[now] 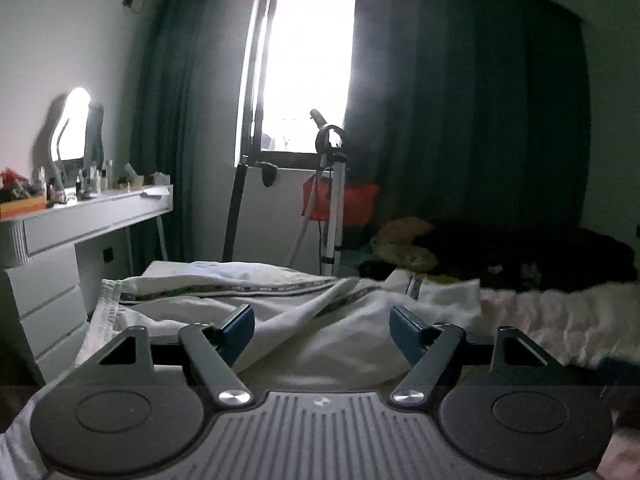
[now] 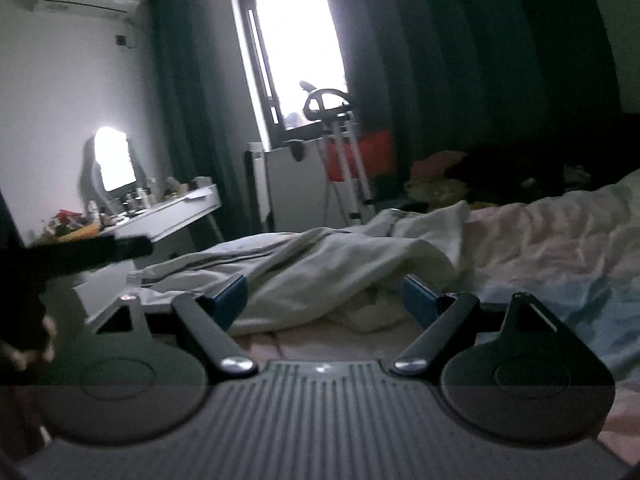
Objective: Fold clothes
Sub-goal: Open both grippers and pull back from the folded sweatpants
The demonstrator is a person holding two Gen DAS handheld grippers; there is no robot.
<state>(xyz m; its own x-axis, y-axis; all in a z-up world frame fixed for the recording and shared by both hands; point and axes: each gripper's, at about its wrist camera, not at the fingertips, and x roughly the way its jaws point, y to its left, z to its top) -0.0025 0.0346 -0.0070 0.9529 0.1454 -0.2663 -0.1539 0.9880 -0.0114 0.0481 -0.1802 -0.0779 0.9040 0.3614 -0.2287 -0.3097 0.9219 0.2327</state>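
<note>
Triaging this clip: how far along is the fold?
Done: nothing visible; the white garment with dark striped trim lies rumpled and unfolded on the pink wrinkled bedsheet. In hand: nothing; the left gripper and right gripper are both open, fingers spread just short of the cloth. Left: grasping, flattening and every fold.

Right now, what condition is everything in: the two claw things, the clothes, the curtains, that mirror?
left gripper: open, holding nothing
right gripper: open, holding nothing
white garment: crumpled on the bed, unfolded
curtains: parted, window uncovered
vanity mirror: glowing bright
bedsheet: rumpled
</note>
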